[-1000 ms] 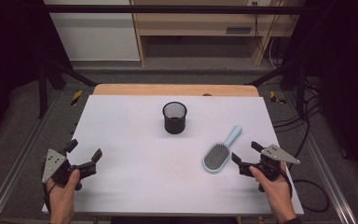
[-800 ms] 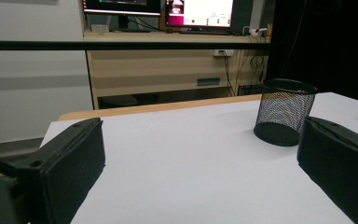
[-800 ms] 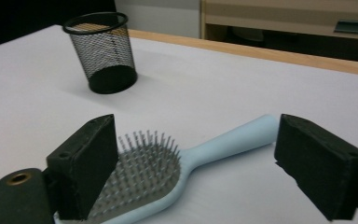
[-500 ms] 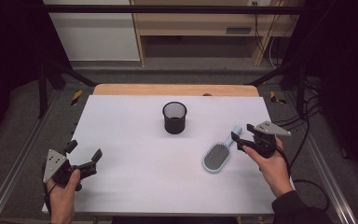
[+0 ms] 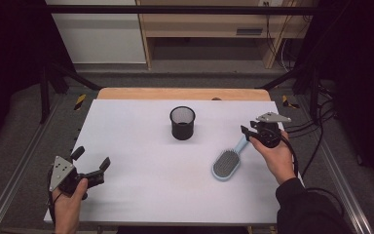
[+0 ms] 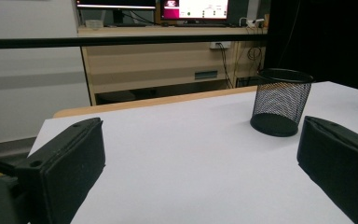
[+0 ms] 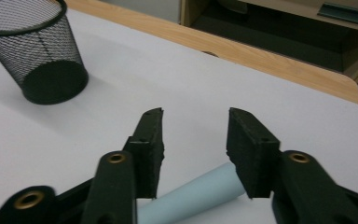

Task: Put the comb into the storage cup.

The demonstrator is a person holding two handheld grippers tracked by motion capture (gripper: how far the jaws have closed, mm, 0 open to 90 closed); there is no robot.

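The right gripper (image 5: 247, 132) hangs over the handle end of the pale blue hairbrush (image 5: 227, 162), its jaws spread apart with the handle (image 7: 193, 196) lying below and between them, not yet touched as far as the right gripper view tells. The left gripper (image 5: 91, 165) rests in the hand at about 8 o'clock on the white table (image 5: 141, 141), jaws wide apart and holding nothing. The hairbrush lies flat at roughly 4 o'clock from the table's centre, bristle head toward the person, handle pointing to 1 o'clock. The black mesh cup (image 5: 182, 122) stands upright near 12 o'clock, well apart from the brush. The step in hand looks like the approach for a grasp; the next move likely calls for lowering the jaws squarely around the handle and closing on it.
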